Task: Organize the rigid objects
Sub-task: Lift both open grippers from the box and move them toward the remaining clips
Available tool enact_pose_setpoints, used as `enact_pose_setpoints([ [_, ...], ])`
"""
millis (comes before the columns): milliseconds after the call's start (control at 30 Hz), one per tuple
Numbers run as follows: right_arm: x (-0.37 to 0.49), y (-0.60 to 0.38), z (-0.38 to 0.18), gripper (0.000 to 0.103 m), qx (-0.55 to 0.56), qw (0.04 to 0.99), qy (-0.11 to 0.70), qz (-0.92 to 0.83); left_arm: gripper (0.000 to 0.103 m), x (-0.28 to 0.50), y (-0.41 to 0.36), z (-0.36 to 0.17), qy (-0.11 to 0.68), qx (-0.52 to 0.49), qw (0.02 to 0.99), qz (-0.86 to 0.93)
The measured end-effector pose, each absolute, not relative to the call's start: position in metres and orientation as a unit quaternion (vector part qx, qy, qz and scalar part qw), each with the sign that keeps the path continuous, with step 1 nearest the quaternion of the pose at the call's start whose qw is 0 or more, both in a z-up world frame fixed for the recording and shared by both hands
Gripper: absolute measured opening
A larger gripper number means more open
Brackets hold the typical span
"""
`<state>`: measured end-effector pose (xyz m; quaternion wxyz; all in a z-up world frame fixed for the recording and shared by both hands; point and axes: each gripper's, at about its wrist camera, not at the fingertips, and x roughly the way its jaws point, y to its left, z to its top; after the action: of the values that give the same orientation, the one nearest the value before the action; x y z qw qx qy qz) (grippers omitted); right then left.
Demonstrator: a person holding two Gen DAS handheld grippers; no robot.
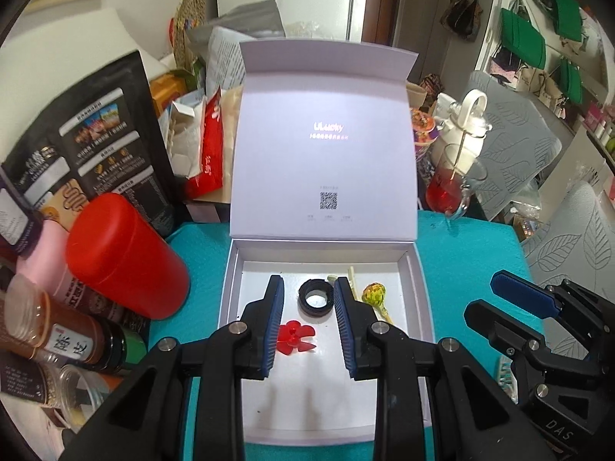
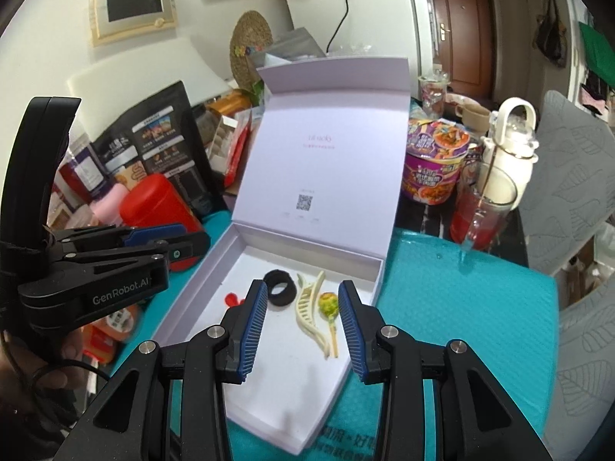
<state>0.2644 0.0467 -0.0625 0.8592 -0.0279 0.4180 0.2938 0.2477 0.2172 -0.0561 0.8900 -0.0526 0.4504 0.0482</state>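
An open white box point(image 1: 413, 292) point(image 2: 378, 272) lies on a teal mat, lid up. Inside it lie a black ring point(image 1: 315, 300) point(image 2: 280, 289), a red propeller piece point(image 1: 296, 337) point(image 2: 231, 298), a green-yellow lollipop point(image 1: 374, 294) point(image 2: 329, 304) and a cream hair clip point(image 2: 309, 313). My left gripper point(image 1: 308, 326) is open and empty above the box floor, its fingers either side of the ring and propeller. My right gripper point(image 2: 302, 324) is open and empty above the box near the clip and lollipop. It also shows in the left wrist view point(image 1: 496, 299).
A red canister point(image 1: 123, 257) point(image 2: 161, 199), a black pouch point(image 1: 100, 146) and spice jars point(image 1: 73, 338) crowd the left. A glass of red drink point(image 1: 447, 192) point(image 2: 480, 211), a white bottle point(image 2: 509, 146) and a noodle cup point(image 2: 436, 157) stand behind right.
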Motion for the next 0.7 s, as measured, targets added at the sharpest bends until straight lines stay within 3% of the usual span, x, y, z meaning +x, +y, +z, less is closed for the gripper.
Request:
enact_pose_setpoints([
  [700, 0.182, -0.01, 0.013, 0.038, -0.032, 0.884, 0.362, 0.292, 0.026, 0.162, 0.157, 0.013, 0.403, -0.048, 0.913, 0.049],
])
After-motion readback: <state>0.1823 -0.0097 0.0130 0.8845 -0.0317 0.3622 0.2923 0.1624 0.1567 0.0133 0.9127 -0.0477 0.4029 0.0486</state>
